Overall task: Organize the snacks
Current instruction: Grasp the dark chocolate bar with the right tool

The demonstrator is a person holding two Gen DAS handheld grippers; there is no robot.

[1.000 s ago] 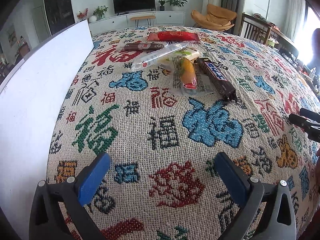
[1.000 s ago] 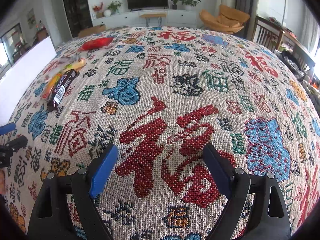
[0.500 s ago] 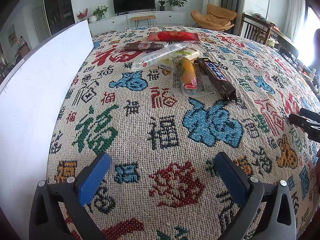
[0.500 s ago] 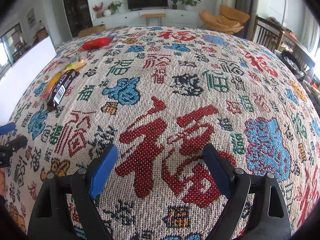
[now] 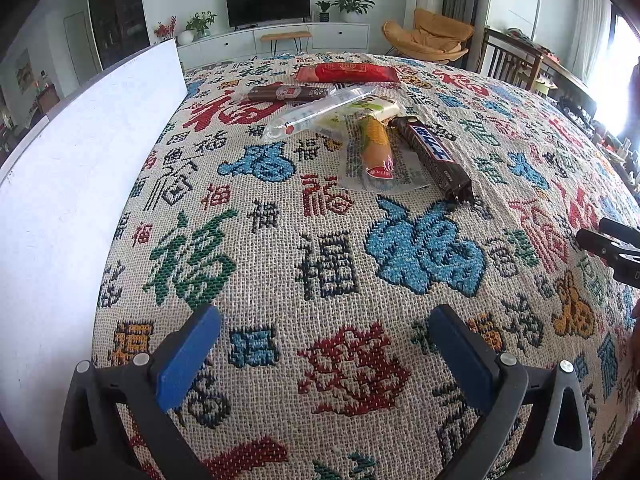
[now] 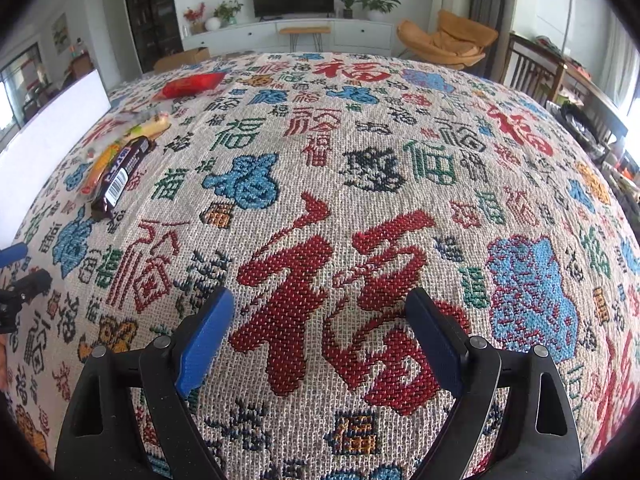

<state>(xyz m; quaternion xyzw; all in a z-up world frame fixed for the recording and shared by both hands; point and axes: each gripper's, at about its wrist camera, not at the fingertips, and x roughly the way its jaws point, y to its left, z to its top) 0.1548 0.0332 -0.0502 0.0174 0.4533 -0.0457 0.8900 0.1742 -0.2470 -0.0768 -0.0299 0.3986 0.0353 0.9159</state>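
A woven cloth [image 5: 328,264] patterned with red, blue, green and black characters covers the whole surface, filling both wrist views. Along its left edge in the left wrist view stands a tall white board [image 5: 76,184], upright and running from near to far. Beyond the surface, at the far wall, sit a dark television [image 5: 267,2] on a low white cabinet and an orange lounge chair [image 5: 430,36] to the right.

The left hand-held gripper [image 5: 324,348] hangs low at the near edge, its blue-padded fingers [image 5: 188,356] spread wide apart with nothing between them. The right hand-held gripper [image 6: 320,336] is likewise released, pads wide over a large red character, well to the right of the snacks; its black tip shows at the right edge of the left wrist view.

The snacks lie in a loose cluster on the far middle of the cloth, well apart from both grippers. Farthest is a red packet [image 5: 347,73], then a long dark brown bar [image 5: 286,93] just nearer. A clear tube-shaped packet [image 5: 316,114] lies slantwise over a pale green-and-white packet [image 5: 374,106]. Nearer, a corn sausage in a clear wrapper [image 5: 376,150] lies just left of a brown chocolate bar [image 5: 434,156], the two touching along their sides
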